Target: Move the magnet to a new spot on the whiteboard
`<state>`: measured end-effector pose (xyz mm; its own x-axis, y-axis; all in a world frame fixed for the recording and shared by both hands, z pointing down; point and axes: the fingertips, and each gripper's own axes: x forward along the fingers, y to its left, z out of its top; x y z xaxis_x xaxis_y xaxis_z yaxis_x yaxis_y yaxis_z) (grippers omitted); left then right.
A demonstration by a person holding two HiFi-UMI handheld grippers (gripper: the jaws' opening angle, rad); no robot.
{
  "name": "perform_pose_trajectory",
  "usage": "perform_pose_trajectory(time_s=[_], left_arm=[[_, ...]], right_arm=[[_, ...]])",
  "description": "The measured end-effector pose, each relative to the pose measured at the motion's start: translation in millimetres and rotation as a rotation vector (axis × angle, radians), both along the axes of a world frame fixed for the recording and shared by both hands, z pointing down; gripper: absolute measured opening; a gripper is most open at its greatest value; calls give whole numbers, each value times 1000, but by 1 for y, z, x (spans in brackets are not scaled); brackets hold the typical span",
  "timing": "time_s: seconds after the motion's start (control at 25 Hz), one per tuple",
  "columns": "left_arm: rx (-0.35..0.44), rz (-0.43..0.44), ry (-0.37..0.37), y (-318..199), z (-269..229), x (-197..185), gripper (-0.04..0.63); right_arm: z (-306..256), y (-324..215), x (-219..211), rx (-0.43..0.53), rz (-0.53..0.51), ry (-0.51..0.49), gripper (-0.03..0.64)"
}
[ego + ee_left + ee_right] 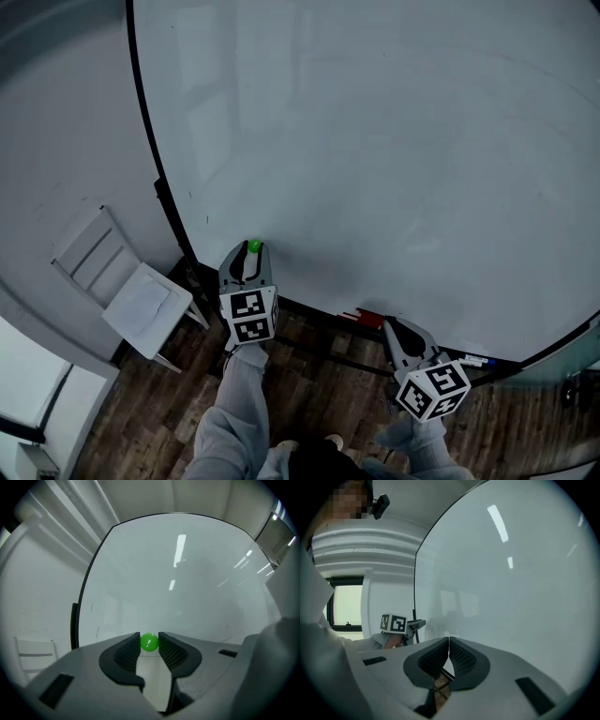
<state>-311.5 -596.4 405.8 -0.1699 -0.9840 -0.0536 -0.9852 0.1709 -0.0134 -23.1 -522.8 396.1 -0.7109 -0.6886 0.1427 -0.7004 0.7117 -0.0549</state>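
Observation:
A small green ball-shaped magnet [254,246] [149,642] sits at the tips of my left gripper [253,253] [149,645], and both pads press against its sides. It is held close to the lower left part of the big whiteboard [394,141] [187,588]. My right gripper [392,325] [449,642] hangs lower at the right, near the board's bottom edge, with its jaws shut tip to tip on nothing. The right gripper view also shows the left gripper [417,624] off to the left.
A white chair [122,286] stands left of the board by the wall. A red marker [361,317] and a blue-capped one [473,360] lie along the board's bottom ledge. Below is a wooden floor [319,394], with the person's sleeves over it.

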Motion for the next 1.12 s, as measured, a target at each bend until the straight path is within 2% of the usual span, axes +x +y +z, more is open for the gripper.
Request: perform_pose_trajectory(time_s=[0.32, 0.56, 0.84, 1.0, 1.12], left_arm=[[3, -56, 72, -12, 11, -27, 126], [33, -31, 129, -16, 16, -32, 126], [36, -23, 107, -16, 14, -31, 126], [20, -41, 63, -15, 14, -33, 137], [28, -38, 84, -15, 14, -35, 150]], right_arm=[[6, -2, -9, -10, -21, 7, 29], [7, -5, -17, -8, -40, 16, 29], [8, -5, -21, -9, -52, 17, 29], [8, -5, -21, -7, -54, 21, 29], [8, -4, -20, -6, -51, 21, 29]])
